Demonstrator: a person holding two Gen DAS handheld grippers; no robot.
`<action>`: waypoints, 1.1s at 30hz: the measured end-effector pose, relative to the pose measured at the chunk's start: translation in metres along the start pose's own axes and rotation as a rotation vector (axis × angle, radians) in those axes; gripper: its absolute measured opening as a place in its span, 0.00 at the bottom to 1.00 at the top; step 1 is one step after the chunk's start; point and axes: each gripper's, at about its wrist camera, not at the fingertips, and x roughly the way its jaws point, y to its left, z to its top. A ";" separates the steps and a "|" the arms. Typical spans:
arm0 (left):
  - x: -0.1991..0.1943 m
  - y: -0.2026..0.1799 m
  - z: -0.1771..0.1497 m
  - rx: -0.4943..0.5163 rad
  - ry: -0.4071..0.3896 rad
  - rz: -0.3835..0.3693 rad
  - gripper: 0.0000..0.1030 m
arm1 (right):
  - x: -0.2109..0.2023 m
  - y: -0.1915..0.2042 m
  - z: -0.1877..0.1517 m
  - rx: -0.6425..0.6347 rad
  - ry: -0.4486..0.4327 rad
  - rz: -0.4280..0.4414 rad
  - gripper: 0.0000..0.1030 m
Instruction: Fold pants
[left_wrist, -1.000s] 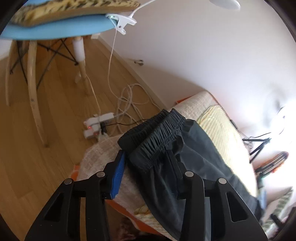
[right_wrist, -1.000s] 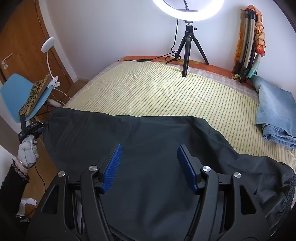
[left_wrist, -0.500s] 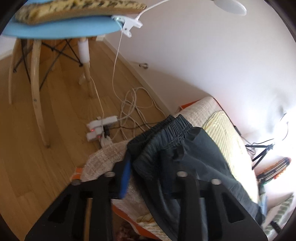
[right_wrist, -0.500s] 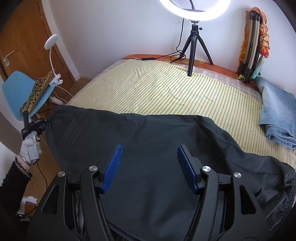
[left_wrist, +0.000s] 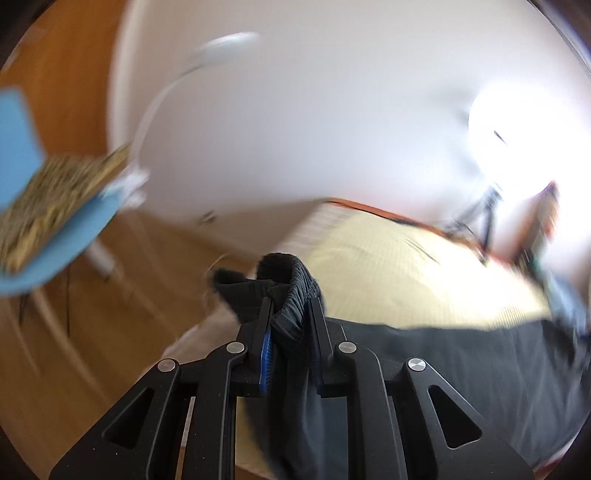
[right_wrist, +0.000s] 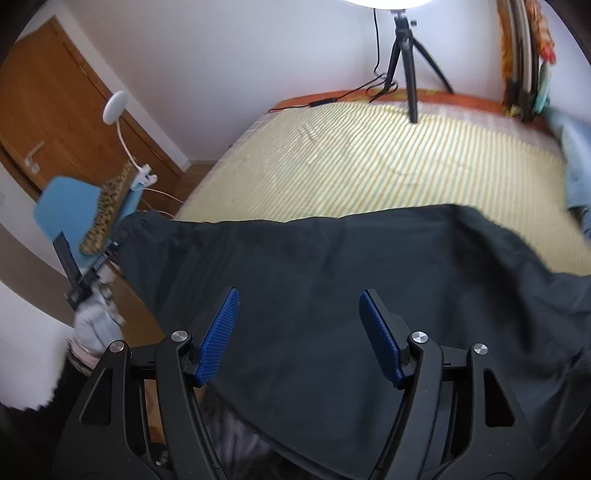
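Dark pants lie spread across the near part of a yellow striped bed. In the blurred left wrist view my left gripper has its jaws closing on the gathered elastic waistband, which bunches up between the pads and stands lifted off the bed's corner. In the right wrist view a gloved hand holds that left gripper at the pants' far left end. My right gripper hovers above the middle of the fabric. Its jaws are opening and nothing is between its blue pads.
A blue chair with a leopard-print cushion and a clip lamp stands left of the bed, by a wooden door. A ring-light tripod stands at the bed's far edge. Folded jeans lie at the right.
My left gripper has shut on the waistband, lifted it and rolled, swinging round toward the bed. My right gripper's jaws stand slightly wider, and it has shifted a little over the pants.
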 end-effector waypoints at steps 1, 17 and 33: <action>-0.001 -0.021 -0.002 0.071 -0.003 -0.017 0.15 | 0.006 0.001 0.001 0.020 0.008 0.027 0.69; -0.003 -0.176 -0.079 0.379 0.165 -0.413 0.18 | 0.130 0.004 -0.012 0.303 0.204 0.355 0.69; -0.040 -0.068 -0.067 0.122 0.231 -0.428 0.32 | 0.179 0.042 -0.012 0.262 0.262 0.287 0.67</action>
